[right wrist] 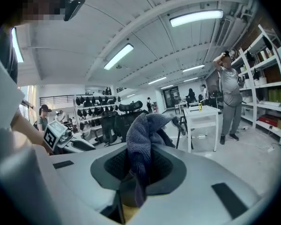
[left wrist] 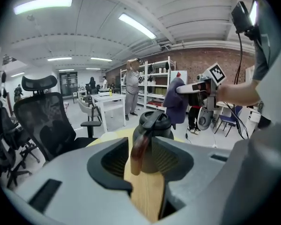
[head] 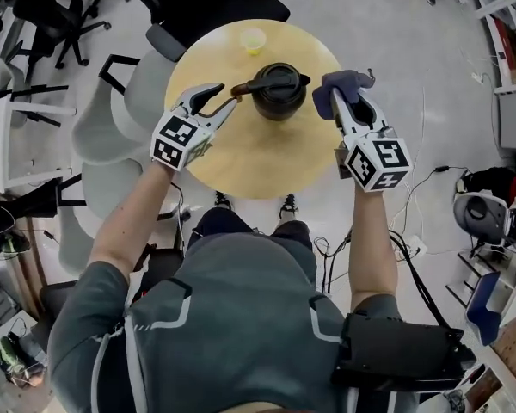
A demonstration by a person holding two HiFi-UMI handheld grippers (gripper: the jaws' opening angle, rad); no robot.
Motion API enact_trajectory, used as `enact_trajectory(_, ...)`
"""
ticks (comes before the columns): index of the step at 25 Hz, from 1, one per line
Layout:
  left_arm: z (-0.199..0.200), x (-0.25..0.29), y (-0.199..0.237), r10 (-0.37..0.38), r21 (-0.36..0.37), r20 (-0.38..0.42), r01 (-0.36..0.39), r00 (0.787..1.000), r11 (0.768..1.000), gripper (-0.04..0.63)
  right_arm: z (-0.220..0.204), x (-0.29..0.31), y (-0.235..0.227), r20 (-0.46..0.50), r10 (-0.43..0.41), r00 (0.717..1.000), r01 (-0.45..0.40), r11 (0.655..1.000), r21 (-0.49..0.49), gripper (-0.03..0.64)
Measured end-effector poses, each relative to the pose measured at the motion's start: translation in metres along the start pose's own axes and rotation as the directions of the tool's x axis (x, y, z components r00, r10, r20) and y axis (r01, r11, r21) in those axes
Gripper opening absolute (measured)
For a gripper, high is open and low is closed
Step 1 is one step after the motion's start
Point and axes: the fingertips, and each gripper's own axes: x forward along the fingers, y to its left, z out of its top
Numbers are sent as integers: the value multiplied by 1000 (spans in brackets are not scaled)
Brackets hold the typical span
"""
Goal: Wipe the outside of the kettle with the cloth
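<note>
A black kettle (head: 280, 91) stands in the middle of the round wooden table (head: 241, 157), its brown handle (head: 242, 89) pointing left. My left gripper (head: 224, 96) is open at the handle's end. In the left gripper view the handle (left wrist: 136, 150) hangs between the wide jaws without either pad pressing on it, with the kettle (left wrist: 154, 139) just beyond. My right gripper (head: 344, 108) hovers to the right of the kettle, shut on a blue-purple cloth (head: 337, 89). In the right gripper view the cloth (right wrist: 141, 139) bunches up out of the jaws.
A small yellow cup (head: 253, 40) sits at the table's far edge. Grey and black office chairs (head: 129, 93) ring the table's left and far sides. Cables lie on the floor at right (head: 430, 179). Behind, a person (right wrist: 230, 95) stands by a white table and shelves.
</note>
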Motion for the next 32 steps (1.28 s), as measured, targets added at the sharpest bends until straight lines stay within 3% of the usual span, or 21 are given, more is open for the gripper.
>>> enact_trajectory(4,-27,20,0,-36,5,-64,36,997,999,152,-30,20,-8,-19,34,999,-34,999,14,91)
enact_trajectory(7,-34,28,1,-38,3,-59,38,998,999,152,-53,36,-11,-47,65,997,-64,997,33,91)
enact_trajectory(12,-43,40,3,-54,84,-76,61,996,995,141,-91,53,-22,-107,59,993,-55,998,37,91)
enact_trajectory(22,-37,50,2,-148,166,6,145,989,975,124,-117,77,-20,-108,174,979,-174,985,12,91)
enact_trajectory(32,-38,49,2,-132,130,34,126,991,983,124,-126,63,-5,-96,145,985,-144,989,14,87)
